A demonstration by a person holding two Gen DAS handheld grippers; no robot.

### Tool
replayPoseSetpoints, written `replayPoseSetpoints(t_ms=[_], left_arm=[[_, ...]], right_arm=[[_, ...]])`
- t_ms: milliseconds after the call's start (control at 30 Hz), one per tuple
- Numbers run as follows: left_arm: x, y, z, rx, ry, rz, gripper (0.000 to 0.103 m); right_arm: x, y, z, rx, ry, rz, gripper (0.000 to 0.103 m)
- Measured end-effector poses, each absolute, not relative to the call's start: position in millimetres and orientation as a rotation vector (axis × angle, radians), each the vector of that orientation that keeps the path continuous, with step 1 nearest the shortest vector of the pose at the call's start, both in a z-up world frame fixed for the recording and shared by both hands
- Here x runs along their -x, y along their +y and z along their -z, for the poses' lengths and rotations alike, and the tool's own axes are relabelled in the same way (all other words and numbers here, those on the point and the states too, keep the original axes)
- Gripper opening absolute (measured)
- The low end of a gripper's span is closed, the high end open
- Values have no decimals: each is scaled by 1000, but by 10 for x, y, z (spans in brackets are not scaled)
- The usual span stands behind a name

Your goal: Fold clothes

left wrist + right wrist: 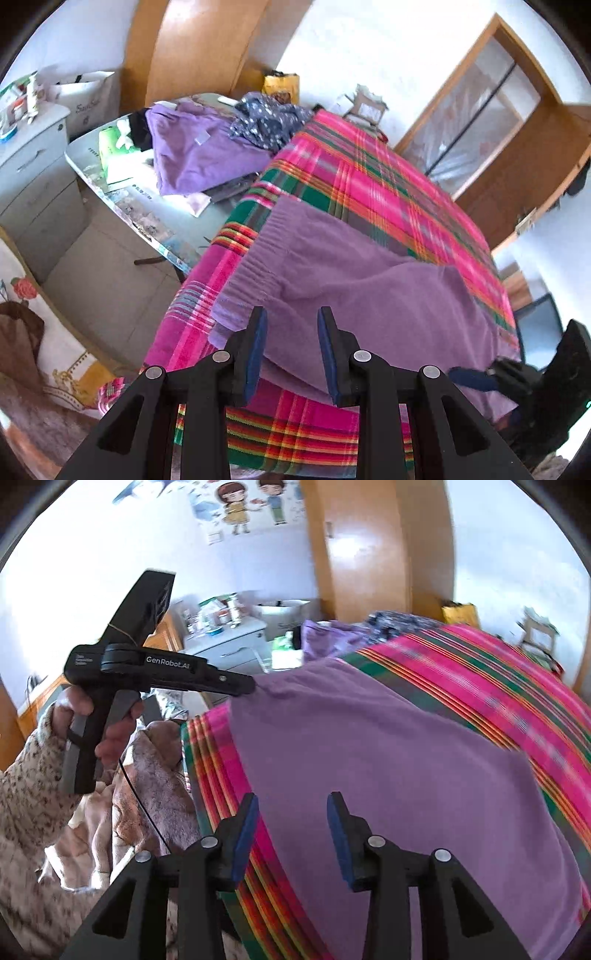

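Note:
A purple knit garment (369, 295) lies spread on a pink, green and orange plaid blanket (369, 173) covering the bed. My left gripper (291, 325) holds the garment's near edge by the ribbed hem, with fabric filling the gap between its blue pads. In the right wrist view the left gripper (251, 684) bites a corner of the garment (388, 757), and creases run to its tip. My right gripper (291, 805) is open above the garment's other near edge, its pads clear of the cloth. It also shows at the far right as the right gripper (476, 380).
A grey folding table (177, 221) left of the bed carries a purple clothes pile (195, 155), a dark dotted garment (266, 118) and a green tissue pack (114, 144). A white drawer cabinet (33, 177) stands beyond. A person's speckled sleeve (33, 797) and a fluffy pink cover (147, 775) sit left.

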State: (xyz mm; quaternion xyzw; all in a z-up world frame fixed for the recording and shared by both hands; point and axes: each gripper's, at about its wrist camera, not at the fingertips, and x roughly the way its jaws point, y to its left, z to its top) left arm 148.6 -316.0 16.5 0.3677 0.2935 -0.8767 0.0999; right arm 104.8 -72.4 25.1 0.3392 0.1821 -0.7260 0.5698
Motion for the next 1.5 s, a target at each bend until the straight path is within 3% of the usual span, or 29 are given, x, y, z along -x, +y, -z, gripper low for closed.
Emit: replayPoseSetpoints(t_ms=[133, 467, 933, 967, 1167, 1267, 1500], left_arm=[[-1543, -3280, -175, -1025, 920, 2560, 29], [-1723, -3535, 29, -948, 1131, 2455, 29], [-1804, -3710, 111, -904, 1234, 2405, 29], [-1797, -3716, 110, -907, 1237, 2405, 29], [-1707, -3754, 112, -912, 1297, 2402, 30], [-1652, -3770, 97, -894, 1347, 2408, 48], [-1559, -3805, 105, -925, 1384, 2399, 48]], right_arm=[[-1188, -1117, -246, -710, 488, 1660, 48], [-1395, -1840, -135, -644, 621, 1662, 49], [-1494, -2308, 78, -619, 764, 1768, 49], [-1485, -2312, 80, -614, 769, 1784, 48], [-1418, -2234, 11, -597, 715, 1841, 12], [-1477, -2148, -54, -532, 701, 1886, 6], [-1438, -1897, -177, -488, 573, 1965, 5]])
